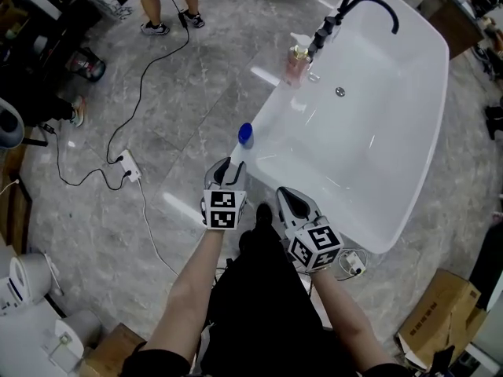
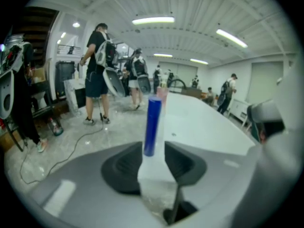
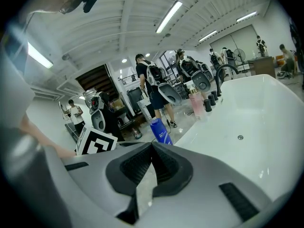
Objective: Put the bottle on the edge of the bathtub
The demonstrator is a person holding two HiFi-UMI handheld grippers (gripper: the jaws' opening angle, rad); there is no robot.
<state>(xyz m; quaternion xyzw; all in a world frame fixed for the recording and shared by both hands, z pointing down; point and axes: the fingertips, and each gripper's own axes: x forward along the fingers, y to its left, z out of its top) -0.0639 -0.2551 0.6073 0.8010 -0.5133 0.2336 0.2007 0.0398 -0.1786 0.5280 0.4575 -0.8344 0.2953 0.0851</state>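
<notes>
A white bottle with a blue cap [image 1: 240, 143] stands upright at the near left rim of the white bathtub [image 1: 266, 110]. My left gripper [image 1: 229, 170] is shut on its body from the near side. In the left gripper view the bottle [image 2: 152, 127] rises between the dark pads [image 2: 124, 164], and its base is hidden by the jaws. My right gripper [image 1: 289, 199] hangs just right of the left one, over the tub's near corner, shut with nothing in it. The right gripper view shows the same bottle [image 3: 160, 131] beyond that gripper [image 3: 153, 148].
A pink pump bottle [image 1: 298, 63] and a black faucet [image 1: 350, 10] stand on the tub's far left rim. A power strip [image 1: 130, 166] and cables lie on the marble floor at left. A person's legs [image 1: 161, 6] show at the top, a cardboard box [image 1: 436, 320] at bottom right.
</notes>
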